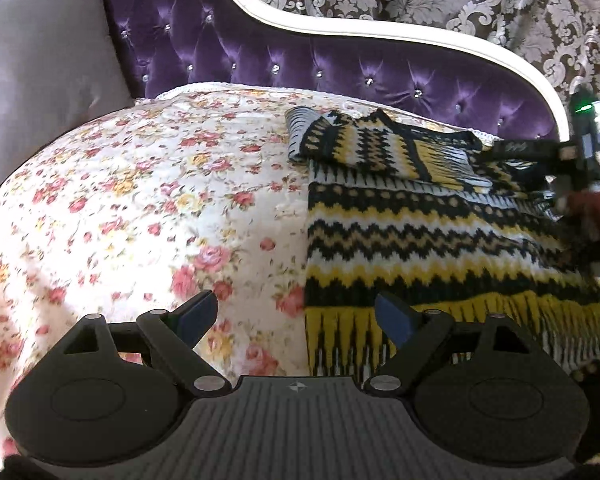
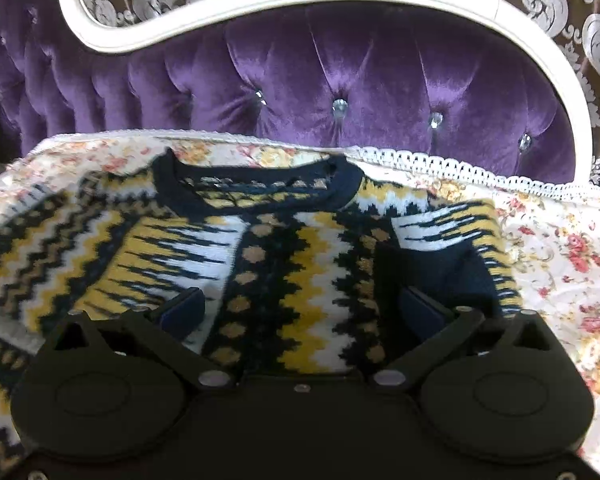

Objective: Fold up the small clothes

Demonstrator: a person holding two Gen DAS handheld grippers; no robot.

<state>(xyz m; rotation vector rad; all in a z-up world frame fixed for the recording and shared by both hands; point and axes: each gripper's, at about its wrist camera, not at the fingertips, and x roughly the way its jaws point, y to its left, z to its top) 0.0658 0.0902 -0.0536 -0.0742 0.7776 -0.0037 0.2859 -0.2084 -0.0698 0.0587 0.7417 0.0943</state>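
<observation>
Sweater (image 2: 284, 264) black, yellow, white zigzag knit with navy collar (image 2: 260, 196); bedspread (image 1: 148, 200) cream with pink-yellow roses; headboard (image 2: 340, 80) tufted purple velvet, white-framed.

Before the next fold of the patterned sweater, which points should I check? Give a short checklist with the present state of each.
1. Left gripper open and empty: ok.
2. Right gripper open, holding nothing: ok, it is over the folded part.
3. Black, yellow and white zigzag knitted sweater lies on the floral quilted bedspread: ok.
4. Sleeves folded over the chest: ok, in the right wrist view both lie across the body below the dark blue ribbed collar.
5. Fringed yellow hem flat and within reach of the left gripper: ok.
6. Far right sweater edge smooth: cannot tell, blurred.
</observation>
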